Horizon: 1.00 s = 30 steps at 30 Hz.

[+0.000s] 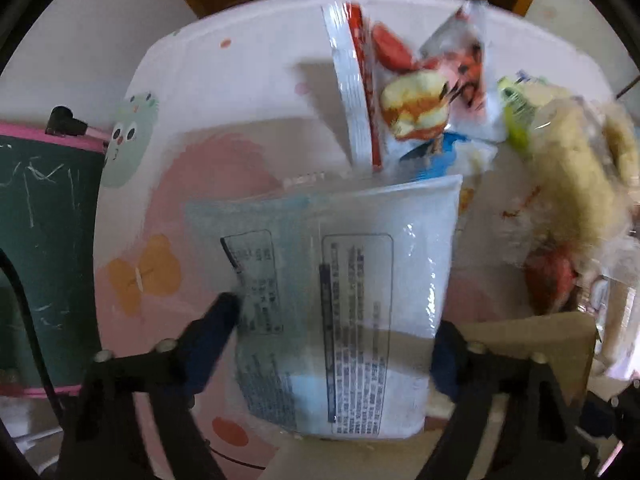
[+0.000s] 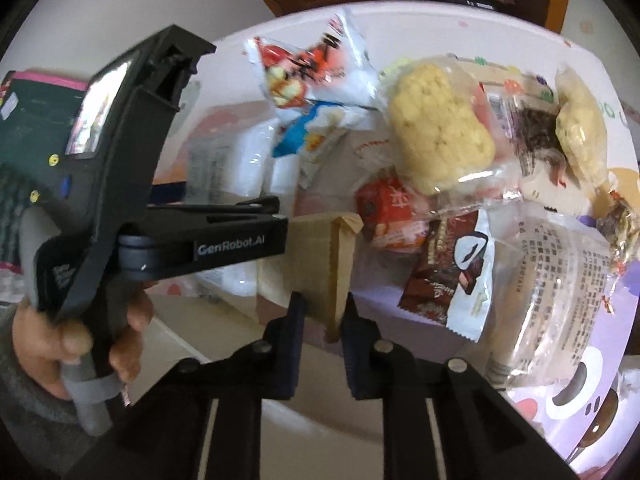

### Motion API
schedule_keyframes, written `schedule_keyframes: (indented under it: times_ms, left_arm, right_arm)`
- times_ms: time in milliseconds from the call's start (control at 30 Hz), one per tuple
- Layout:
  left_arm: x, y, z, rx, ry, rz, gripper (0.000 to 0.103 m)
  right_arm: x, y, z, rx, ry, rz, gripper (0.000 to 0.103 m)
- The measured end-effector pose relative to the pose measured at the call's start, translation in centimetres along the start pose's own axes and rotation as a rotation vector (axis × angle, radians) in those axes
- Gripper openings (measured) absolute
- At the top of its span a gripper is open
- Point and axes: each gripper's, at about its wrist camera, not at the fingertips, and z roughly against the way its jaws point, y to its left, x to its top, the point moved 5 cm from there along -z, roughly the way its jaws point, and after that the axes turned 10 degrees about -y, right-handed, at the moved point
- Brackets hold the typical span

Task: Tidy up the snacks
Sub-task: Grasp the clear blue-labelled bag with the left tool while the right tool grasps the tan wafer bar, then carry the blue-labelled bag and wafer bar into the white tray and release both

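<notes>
Item 1: white plastic snack packet w/ printed label point(image 1: 352, 300), on cartoon-print table point(image 1: 248, 64); our left gripper point(image 1: 336, 340) spread wide around it. Item 2: tan cardboard flap point(image 2: 320, 256), pinched in our right gripper point(image 2: 322, 316), jaws nearly closed.

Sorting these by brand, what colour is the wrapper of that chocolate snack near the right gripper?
Dark brown with a white end, clearest in the right wrist view: chocolate snack.

White packet point(image 1: 360, 280) with blue-edged print — table point(image 1: 240, 80) seemingly pink-white with cartoon patches.
</notes>
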Motion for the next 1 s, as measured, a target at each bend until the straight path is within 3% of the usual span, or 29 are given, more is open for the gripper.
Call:
schedule_keyframes:
  times_ms: [100, 200, 367, 667, 1000]
  left_arm:
    - [-0.6, 1.3, 2.0, -0.039, -0.046, 0.018, 0.059]
    - [-0.8, 2.5, 4.0, -0.055, -0.093, 0.044, 0.05]
    - [-1.0, 4.9, 8.7, -0.071, -0.2, 0.069, 0.046]
    - [-1.3, 6.3, 19.7, -0.189, -0.407, 0.037, 0.046]
    - [-4.7, 4.3, 27.6, -0.323, -0.505, -0.103, 0.046]
  right_arm:
    - [0.0, 0.8, 1.9, -0.01, -0.04, 0.032, 0.013]
    - [0.2, 1.4, 3.7, -0.032, -0.078, 0.062, 0.012]
    - [0.7, 2.2, 6.5, -0.067, -0.129, 0.083, 0.011]
    - [2.5, 5.5, 11.5, -0.168, -0.275, 0.094, 0.011]
    - [1.3, 9.0, 18.7, -0.28, -0.438, 0.112, 0.011]
